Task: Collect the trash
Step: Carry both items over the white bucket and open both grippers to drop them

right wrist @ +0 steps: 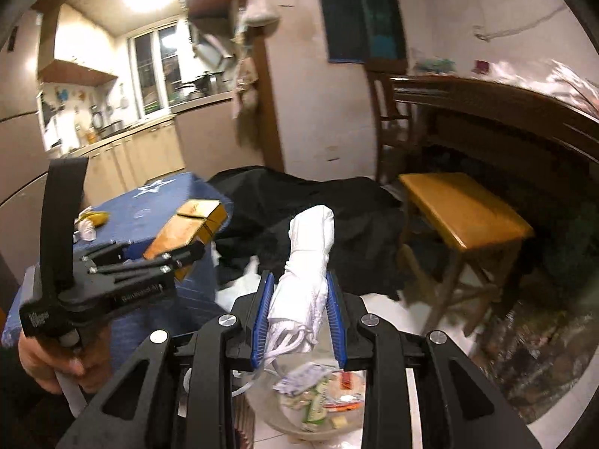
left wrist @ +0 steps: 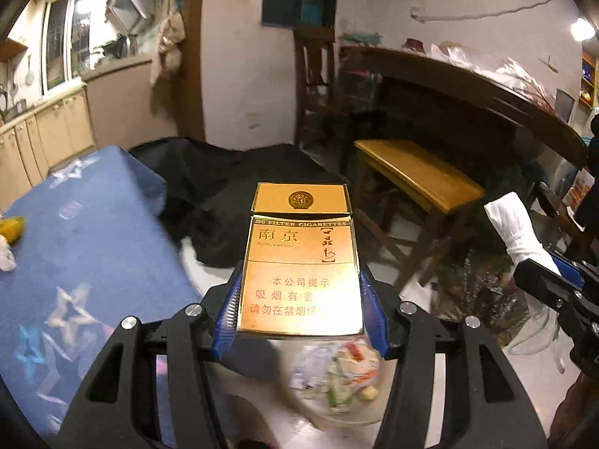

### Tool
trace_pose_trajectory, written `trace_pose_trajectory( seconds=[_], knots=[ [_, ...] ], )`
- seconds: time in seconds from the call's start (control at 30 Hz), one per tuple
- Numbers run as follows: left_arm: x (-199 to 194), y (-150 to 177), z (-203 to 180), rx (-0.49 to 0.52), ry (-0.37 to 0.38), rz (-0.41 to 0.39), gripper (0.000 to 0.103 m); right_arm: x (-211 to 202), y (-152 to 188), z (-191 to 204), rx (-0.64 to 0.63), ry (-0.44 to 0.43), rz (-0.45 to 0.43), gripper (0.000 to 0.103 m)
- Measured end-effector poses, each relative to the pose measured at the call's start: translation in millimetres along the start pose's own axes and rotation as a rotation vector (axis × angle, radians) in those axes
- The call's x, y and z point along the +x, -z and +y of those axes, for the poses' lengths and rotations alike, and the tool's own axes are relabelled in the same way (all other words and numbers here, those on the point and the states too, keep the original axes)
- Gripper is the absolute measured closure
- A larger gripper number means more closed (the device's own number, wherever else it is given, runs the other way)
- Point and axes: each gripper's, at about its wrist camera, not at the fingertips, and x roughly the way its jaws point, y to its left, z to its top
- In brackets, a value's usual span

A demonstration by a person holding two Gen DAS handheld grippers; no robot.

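Note:
My left gripper [left wrist: 299, 299] is shut on a gold cigarette pack [left wrist: 301, 262], its blue pads pressing both long sides; the pack's lid end points away from me. In the right wrist view the same pack [right wrist: 187, 232] and left gripper [right wrist: 176, 258] appear at the left, held by a hand. My right gripper [right wrist: 299, 314] is shut on a twisted white tissue wad [right wrist: 307, 262] that sticks up past the pads. The wad [left wrist: 513, 228] also shows at the right edge of the left wrist view. Below both grippers sits a clear bin [right wrist: 318, 396] holding wrappers and scraps.
A table with a blue star-patterned cloth [left wrist: 86, 232] lies to the left, with a yellow peel [left wrist: 11, 228] and a white scrap on it. Black fabric [left wrist: 209, 187] is heaped behind it. A wooden stool [left wrist: 419, 176] and a dark sideboard [left wrist: 468, 89] stand to the right.

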Motion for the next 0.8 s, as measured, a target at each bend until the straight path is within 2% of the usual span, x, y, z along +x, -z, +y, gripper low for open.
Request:
trace_pose_trajectory(
  seconds=[0.1, 0.2, 0.4, 0.53, 0.6, 0.8],
  knots=[
    [16.6, 12.5, -21.3, -0.017, 0.001, 0.008, 0.05, 0.2, 18.1, -24.7, 0.035, 0.042, 0.021, 0.074],
    [32.3, 27.7, -31.7, -0.012, -0.04, -0.007, 0.05, -0.3, 37.8, -42.9, 0.057, 0.085, 0.04, 0.074],
    [55.2, 56.4, -23.3, 0.019, -0.124, -0.02, 0.05, 3.9, 73.6, -63.9, 0.135, 0.123, 0.066, 0.074],
    [65.5, 65.8, -10.6, 0.005, -0.151, 0.007, 0.05, 16.4, 84.6, -60.5, 0.131, 0.125, 0.072, 0.074],
    [63.9, 67.5, -10.4, 0.028, -0.16, -0.004, 0.05, 23.6, 87.4, -53.4, 0.118, 0.121, 0.078, 0.074],
    [70.5, 68.6, -10.7, 0.046, -0.153, 0.034, 0.05, 49.4, 99.4, -37.1, 0.106, 0.11, 0.12, 0.074]
  ],
)
